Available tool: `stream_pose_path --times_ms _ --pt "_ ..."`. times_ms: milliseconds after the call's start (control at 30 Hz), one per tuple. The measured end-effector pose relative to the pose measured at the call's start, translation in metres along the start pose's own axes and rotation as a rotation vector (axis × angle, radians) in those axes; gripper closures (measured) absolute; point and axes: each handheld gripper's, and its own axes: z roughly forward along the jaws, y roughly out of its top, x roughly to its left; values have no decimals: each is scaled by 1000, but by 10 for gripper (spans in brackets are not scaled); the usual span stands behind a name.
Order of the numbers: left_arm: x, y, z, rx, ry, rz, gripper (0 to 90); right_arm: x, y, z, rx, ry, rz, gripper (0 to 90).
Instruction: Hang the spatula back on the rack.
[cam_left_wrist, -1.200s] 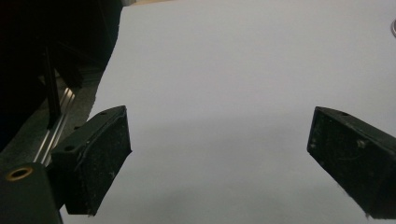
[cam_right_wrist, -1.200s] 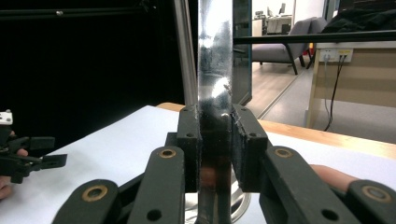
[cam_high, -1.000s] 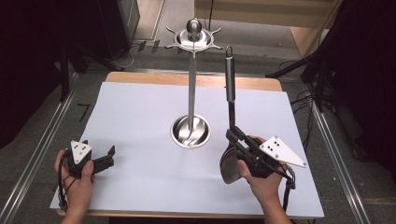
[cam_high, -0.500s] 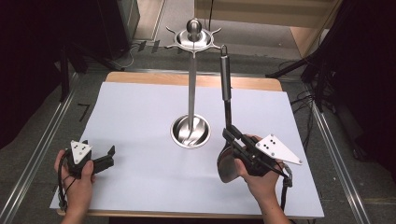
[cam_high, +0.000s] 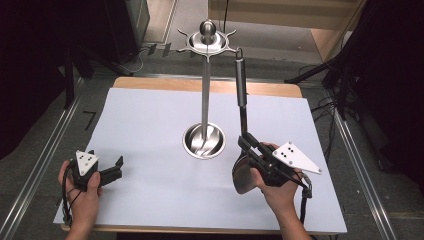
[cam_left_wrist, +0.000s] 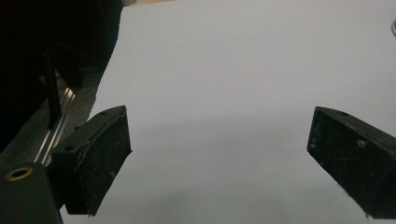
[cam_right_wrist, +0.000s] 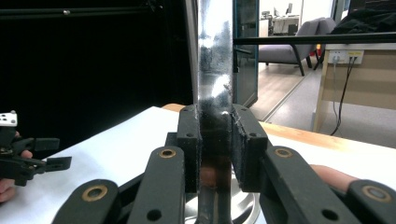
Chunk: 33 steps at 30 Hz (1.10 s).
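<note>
Ladle (cam_high: 241, 95) upright, pinched by right tool (cam_high: 248, 145) | left tool (cam_high: 118, 167) spread over white table (cam_high: 150, 125) | no legible writing

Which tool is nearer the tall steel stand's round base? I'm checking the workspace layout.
Right. The right tool sits just right of the tall steel stand's round base, clamped on a long metal utensil. The left tool rests farther off, front-left.

- Likely an office or lab room set up for recording.
- Grey armchair (cam_right_wrist: 306, 39), wooden desk (cam_right_wrist: 359, 88) with wall sockets (cam_right_wrist: 343, 56) and cables.
- White-covered counter (cam_high: 150, 120) between metal rails (cam_high: 40, 170), dark stands around.
</note>
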Motion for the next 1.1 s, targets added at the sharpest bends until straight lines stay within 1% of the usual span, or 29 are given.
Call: stream_pose_path --times_ms 167,300,633,767,1000,1100 --pt "0 0 0 0 1 0 66 -1 0 1 4 4 1 767" --pt "0 0 0 -1 0 -1 66 -2 -1 4 7 7 11 767" --pt "0 0 0 -1 0 -1 66 -4 -3 4 4 5 -2 767" --pt "0 0 0 -1 2 0 66 -4 -4 6 7 12 1 766" --pt "0 0 0 -1 2 -1 66 -7 -5 19 23 5 -22 766" --pt "0 0 0 0 4 1 66 -8 -6 23 26 1 -25 766"
